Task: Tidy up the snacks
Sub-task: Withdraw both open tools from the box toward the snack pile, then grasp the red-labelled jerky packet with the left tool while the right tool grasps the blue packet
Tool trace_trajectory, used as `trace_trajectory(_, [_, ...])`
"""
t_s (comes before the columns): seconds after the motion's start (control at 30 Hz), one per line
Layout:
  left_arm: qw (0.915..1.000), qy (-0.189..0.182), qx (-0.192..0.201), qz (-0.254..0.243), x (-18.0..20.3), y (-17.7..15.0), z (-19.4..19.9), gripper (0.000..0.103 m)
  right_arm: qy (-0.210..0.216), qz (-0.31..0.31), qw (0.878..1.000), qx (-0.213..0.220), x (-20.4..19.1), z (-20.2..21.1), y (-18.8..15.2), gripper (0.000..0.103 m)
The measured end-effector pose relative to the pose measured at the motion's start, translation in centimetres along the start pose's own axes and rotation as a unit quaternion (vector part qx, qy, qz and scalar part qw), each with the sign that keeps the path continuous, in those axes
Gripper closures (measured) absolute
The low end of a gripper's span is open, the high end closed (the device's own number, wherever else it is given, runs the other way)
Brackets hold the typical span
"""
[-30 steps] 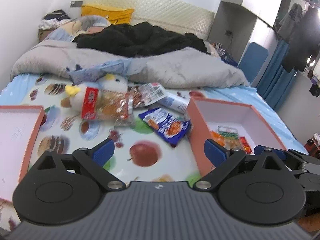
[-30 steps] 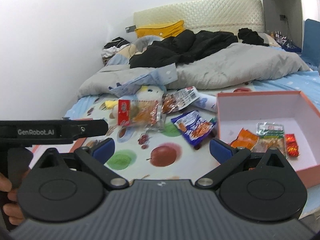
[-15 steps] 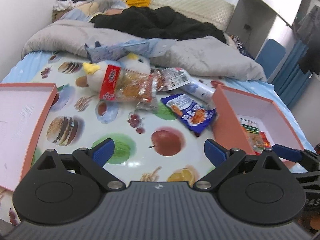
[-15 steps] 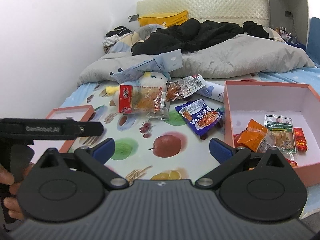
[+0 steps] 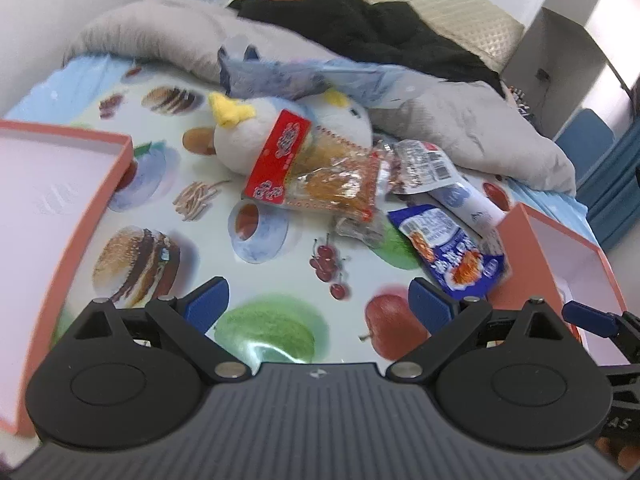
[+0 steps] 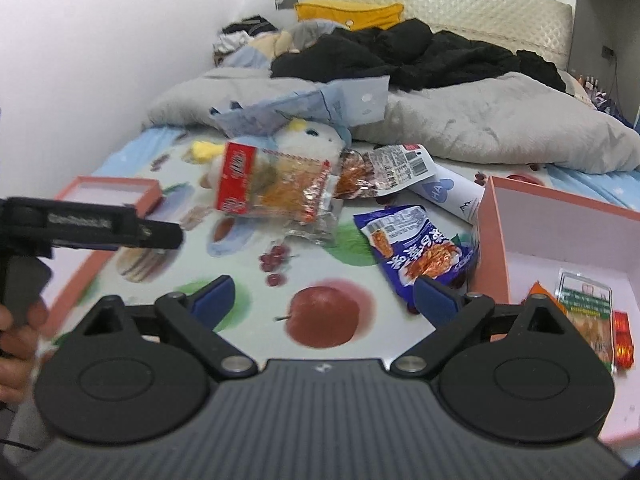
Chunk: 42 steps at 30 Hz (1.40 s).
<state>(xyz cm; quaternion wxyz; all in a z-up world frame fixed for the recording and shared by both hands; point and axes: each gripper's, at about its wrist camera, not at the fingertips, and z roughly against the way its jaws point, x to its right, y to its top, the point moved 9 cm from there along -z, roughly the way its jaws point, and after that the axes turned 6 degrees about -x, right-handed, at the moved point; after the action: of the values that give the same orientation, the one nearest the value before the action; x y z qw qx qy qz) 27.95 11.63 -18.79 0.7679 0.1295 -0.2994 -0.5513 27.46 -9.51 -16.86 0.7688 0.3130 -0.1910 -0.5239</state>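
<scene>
Snack packets lie on a fruit-print sheet: a clear bag with a red label (image 5: pixel 316 176) (image 6: pixel 276 188), a blue packet (image 5: pixel 452 248) (image 6: pixel 420 248) and a silver packet (image 5: pixel 420 164) (image 6: pixel 384 172). The blue packet rests against the pink box (image 5: pixel 516 264) (image 6: pixel 492 240), which holds several small snacks (image 6: pixel 588 304). My left gripper (image 5: pixel 319 300) is open and empty above the sheet, short of the red-label bag. My right gripper (image 6: pixel 323 296) has wide jaws that are closing with nothing between them; its right finger is just short of the blue packet.
A pink box lid (image 5: pixel 92 216) (image 6: pixel 116 188) lies at the left. A plush bird (image 5: pixel 240 136) sits under the red-label bag, and a white tube (image 5: pixel 468 204) lies beside the box. A grey duvet (image 6: pixel 500 128) and black clothes fill the far bed.
Both grippers have moved forward and down toward the snacks, which now look larger and closer. The views have tilted more onto the sheet. Nothing was picked up.
</scene>
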Motion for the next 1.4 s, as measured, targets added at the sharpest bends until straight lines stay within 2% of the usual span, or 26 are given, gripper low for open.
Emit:
trace_trajectory(0.13, [0.9993, -0.021, -0.013, 0.029, -1.2, 1.2, -3.8, 0.005, -0.015, 0.015, 1.0, -0.016, 1.2, -3.6, 1.2, 0.006])
trace_trajectory(0.23, [0.9974, -0.05, -0.015, 0.05, -1.3, 1.9, -6.4, 0.005, -0.017, 0.036, 0.999, -0.021, 1.6, -5.7, 1.9, 0.006])
trace_trajectory(0.47, [0.9877, -0.111, -0.019, 0.109, -0.7, 2.8, -12.2, 0.006, -0.045, 0.083, 0.995, -0.041, 2.8, -11.3, 3.4, 0.006])
trace_trajectory(0.53, [0.9842, -0.122, -0.024, 0.126, -0.7, 3.1, -13.7, 0.006, -0.041, 0.098, 0.992, -0.062, 2.9, -13.0, 3.4, 0.006])
trace_trajectory(0.6, [0.9817, -0.121, -0.039, 0.142, -0.7, 3.5, -14.9, 0.006, -0.043, 0.118, 0.988, -0.085, 3.0, -14.5, 3.4, 0.006])
trace_trajectory(0.7, [0.9801, -0.133, -0.031, 0.144, -0.4, 4.6, -16.1, 0.006, -0.054, 0.123, 0.987, -0.084, 3.5, -15.9, 3.9, 0.006])
trace_trajectory(0.8, [0.9794, -0.122, -0.025, 0.159, -0.8, 5.5, -17.5, 0.006, -0.064, 0.11, 0.988, -0.09, 4.6, -17.5, 4.6, 0.006])
trace_trajectory(0.87, [0.9768, -0.129, -0.026, 0.169, -0.7, 6.0, -18.4, 0.006, -0.07, 0.108, 0.987, -0.099, 5.2, -18.6, 5.0, 0.005])
trace_trajectory(1.1, [0.973, -0.131, 0.012, 0.19, -0.3, 7.2, -19.4, 0.005, -0.082, 0.114, 0.982, -0.123, 6.9, -21.2, 5.6, 0.005])
trace_trajectory(1.27, [0.9755, -0.121, 0.02, 0.182, 0.2, 7.6, -19.8, 0.005, -0.071, 0.085, 0.982, -0.153, 7.2, -22.5, 4.8, 0.005])
trace_trajectory(1.4, [0.9744, -0.11, 0.034, 0.193, 0.2, 7.8, -20.0, 0.005, -0.047, 0.029, 0.984, -0.169, 7.6, -22.9, 4.1, 0.006])
